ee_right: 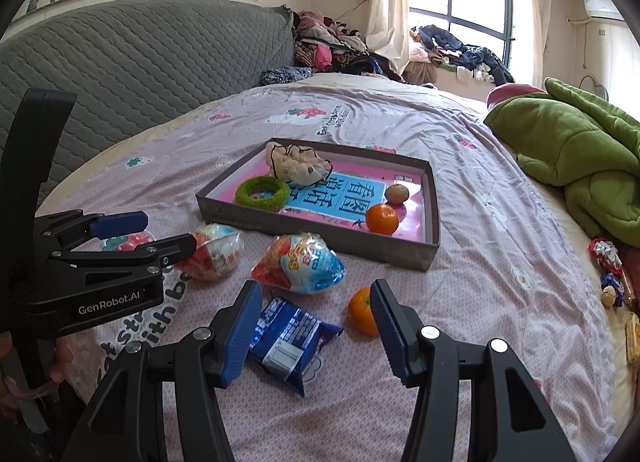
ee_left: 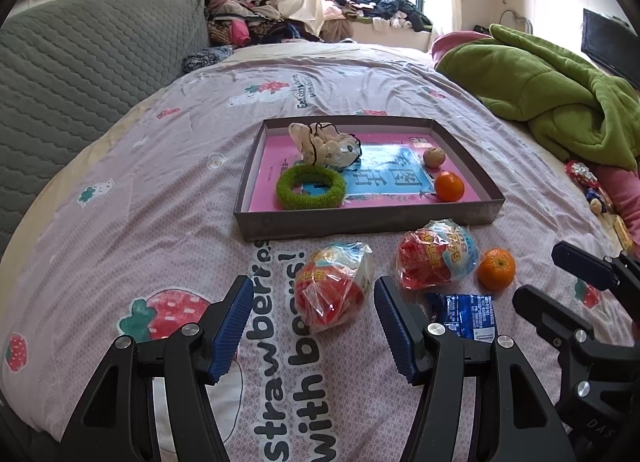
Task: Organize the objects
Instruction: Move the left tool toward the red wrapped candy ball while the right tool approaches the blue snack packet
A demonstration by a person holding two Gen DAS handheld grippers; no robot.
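1. Both grippers hover over the bedsheet (ee_left: 132, 190) with jaws apart, gripping nothing: left gripper (ee_left: 306, 328), right gripper (ee_right: 316, 326).
2. Between the left jaws lies a red snack bag (ee_left: 334, 288); between the right jaws, a blue packet (ee_right: 290, 338), with an orange (ee_right: 360, 310) just beside the right finger.
3. Farther on lies another snack bag (ee_right: 300, 262).
4. Beyond, a tray (ee_left: 360, 218) holds a green ring (ee_left: 311, 186), a second orange (ee_left: 449, 185) and a plush toy (ee_left: 324, 144).

The bedsheet (ee_left: 168, 166) is pale lilac, printed with red strawberries and black lettering. The grey tray (ee_right: 312, 236) is lined pink and blue. A knitted ring (ee_left: 311, 187) is green, the tangerines (ee_left: 496, 269) orange, the snack packet (ee_right: 290, 338) dark blue, the blanket (ee_left: 548, 82) green.
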